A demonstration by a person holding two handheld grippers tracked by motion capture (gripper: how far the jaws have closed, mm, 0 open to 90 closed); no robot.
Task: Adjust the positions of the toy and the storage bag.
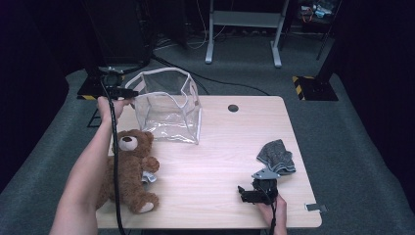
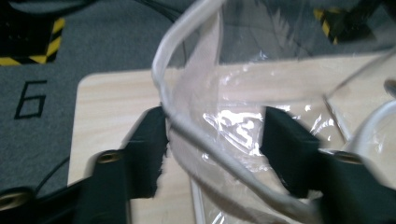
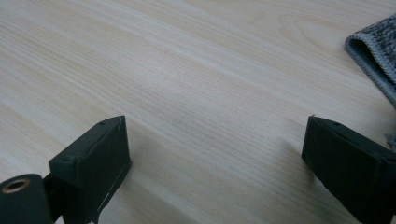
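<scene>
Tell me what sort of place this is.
Probably a lab or recording studio: a light wooden table on grey carpet, black-and-yellow hazard-striped equipment bases, loose cables and a grey metal stand behind, dark surroundings.

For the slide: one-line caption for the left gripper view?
Left gripper straddles the white-trimmed rim of the clear plastic bag, jaws partly closed and not yet pinching it, above the wooden table.

Brown teddy bear (image 1: 129,169) lying at table's (image 1: 215,161) left edge, grey cloth (image 1: 277,156) near right edge.
</scene>
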